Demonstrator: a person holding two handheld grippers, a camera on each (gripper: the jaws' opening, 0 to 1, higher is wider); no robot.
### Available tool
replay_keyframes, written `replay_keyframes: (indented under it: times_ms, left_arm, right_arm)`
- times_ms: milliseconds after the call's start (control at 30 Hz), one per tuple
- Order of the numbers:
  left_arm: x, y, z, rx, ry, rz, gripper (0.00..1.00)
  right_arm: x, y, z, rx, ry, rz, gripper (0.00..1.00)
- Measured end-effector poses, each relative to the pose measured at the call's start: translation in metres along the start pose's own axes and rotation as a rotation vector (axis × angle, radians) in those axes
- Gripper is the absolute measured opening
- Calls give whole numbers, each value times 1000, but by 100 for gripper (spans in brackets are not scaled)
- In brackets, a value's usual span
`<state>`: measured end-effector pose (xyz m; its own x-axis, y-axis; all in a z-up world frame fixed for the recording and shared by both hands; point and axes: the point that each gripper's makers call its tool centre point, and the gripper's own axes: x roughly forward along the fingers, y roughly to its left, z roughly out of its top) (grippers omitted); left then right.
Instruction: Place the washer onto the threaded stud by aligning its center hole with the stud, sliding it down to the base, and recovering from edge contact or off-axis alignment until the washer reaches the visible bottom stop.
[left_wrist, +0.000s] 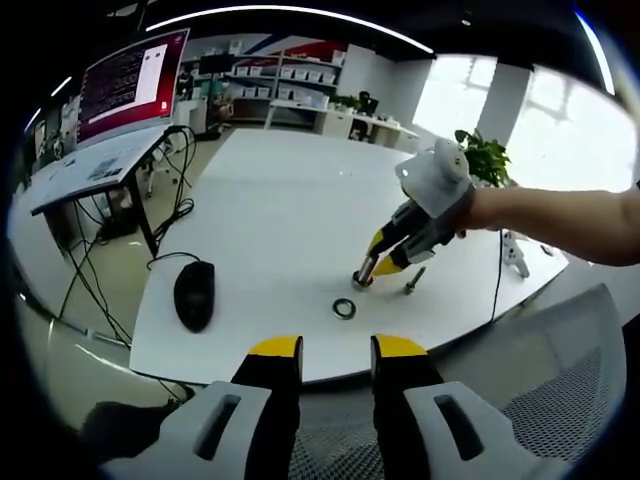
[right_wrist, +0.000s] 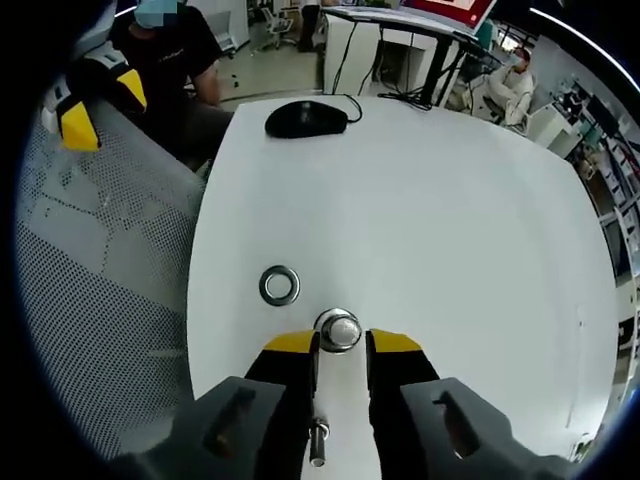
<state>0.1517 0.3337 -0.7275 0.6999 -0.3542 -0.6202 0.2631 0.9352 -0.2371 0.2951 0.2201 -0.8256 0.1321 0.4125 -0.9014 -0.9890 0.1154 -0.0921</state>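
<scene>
**A:** Where's the washer?

**B:** The flat steel ring washer (right_wrist: 279, 285) lies on the white table (right_wrist: 430, 220). It is not on anything, and it sits just beside the tips of your right gripper (right_wrist: 342, 342), up and to the left in the right gripper view. It touches neither jaw.

**A:** And the stud?

**B:** The shiny, round-topped metal stud (right_wrist: 338, 330) stands right at your right jaw tips, with one yellow pad on each side. The pads sit close against it, but I cannot tell whether they actually pinch it or only flank it. A small silver bolt (right_wrist: 318, 440) lies on the table further back between the jaws.

**A:** What does my other side see?

**B:** In the left gripper view your right gripper (left_wrist: 368, 270) reaches in from the right, angled down with its tips at the stud (left_wrist: 361, 281). The washer (left_wrist: 344, 308) lies near it on the table (left_wrist: 280, 210), on the side towards you. The bolt (left_wrist: 414, 280) rests just right of the tips.

**A:** And my left tongs?

**B:** Your left gripper (left_wrist: 337, 350) is spread, with nothing between the jaws. It is held off the table's near edge, well apart from the washer.

**A:** Anything else on the table?

**B:** A black computer mouse (left_wrist: 194, 294) sits near the left edge, well apart from the hardware. A grey mesh chair (right_wrist: 90, 280) stands beside the table.
</scene>
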Motion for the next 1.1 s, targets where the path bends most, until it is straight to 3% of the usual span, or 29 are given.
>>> replay_keyframes:
  times_ms: [133,400,600,1100]
  left_arm:
    - [0,0,0,1,1,0,25]
    - [1,1,0,1,1,1,25]
    - [1,2,0,-2,0,3,25]
    - [1,2,-1,-2,2,4,25]
  right_arm:
    - [-3,4,5,-2,-11,-2,22]
    - [-15,10,28,-13,-104,-24,23]
    - [-15,20,43,-16,-162,3,23]
    - [11,53,37,-72,-93,98,26]
